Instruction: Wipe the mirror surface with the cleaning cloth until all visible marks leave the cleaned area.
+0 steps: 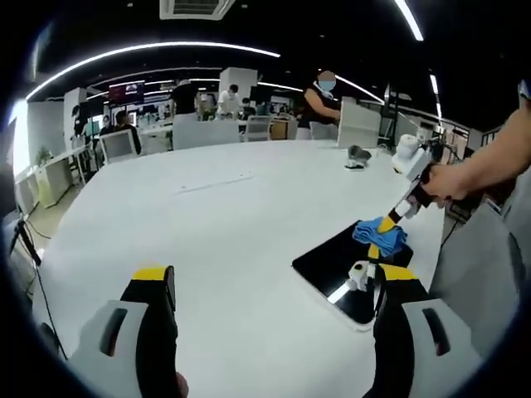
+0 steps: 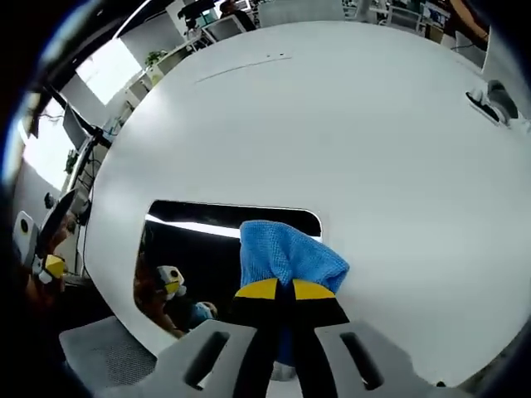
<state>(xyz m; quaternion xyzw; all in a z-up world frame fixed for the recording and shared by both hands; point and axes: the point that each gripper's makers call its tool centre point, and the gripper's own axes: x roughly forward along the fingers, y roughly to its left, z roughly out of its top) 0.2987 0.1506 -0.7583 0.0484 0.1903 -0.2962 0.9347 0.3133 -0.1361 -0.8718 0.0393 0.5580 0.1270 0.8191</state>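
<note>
The flat, dark rectangular mirror (image 2: pixel 224 249) lies near the edge of the round white table (image 2: pixel 332 124), and wiping looks underway; I can't make out any marks on the glass. The right gripper (image 2: pixel 284 290) is clenched on the crumpled blue cleaning cloth (image 2: pixel 286 253), pressing it to the mirror. The left gripper (image 1: pixel 274 286) hangs released, jaws wide apart, holding nothing.

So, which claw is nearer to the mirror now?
Right. The right claw, shut on the blue cloth, is over the mirror. The left claw is open above the white table, beside it.
</note>
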